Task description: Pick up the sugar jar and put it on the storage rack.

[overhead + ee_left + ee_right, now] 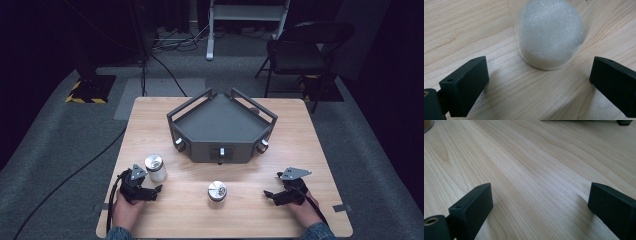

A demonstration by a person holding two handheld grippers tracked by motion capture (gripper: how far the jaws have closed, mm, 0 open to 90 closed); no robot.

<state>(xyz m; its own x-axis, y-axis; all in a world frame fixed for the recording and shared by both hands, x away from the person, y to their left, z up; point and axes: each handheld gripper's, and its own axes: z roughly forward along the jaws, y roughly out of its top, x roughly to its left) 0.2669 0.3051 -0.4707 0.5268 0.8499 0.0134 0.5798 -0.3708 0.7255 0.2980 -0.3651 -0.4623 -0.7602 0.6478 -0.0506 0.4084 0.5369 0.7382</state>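
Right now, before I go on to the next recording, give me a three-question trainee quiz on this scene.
1. True or false: the left gripper is shut on the taller jar.
2. How many silver-lidded jars stand on the table?
3. Which is nearer the shorter jar: A, the dark tray; B, the folding chair?

Key: 1 false, jaws open, jar ahead of them. 2 two. 3 A.

- Two jars with silver lids: a taller jar (156,168) with white filling and a shorter jar (217,191).
- One dark five-sided tray (220,122) with railed walls.
- Two hand-held grippers: the left gripper (150,192) and the right gripper (274,196).
- One wooden table (295,135).
- One folding chair (300,50) behind it.
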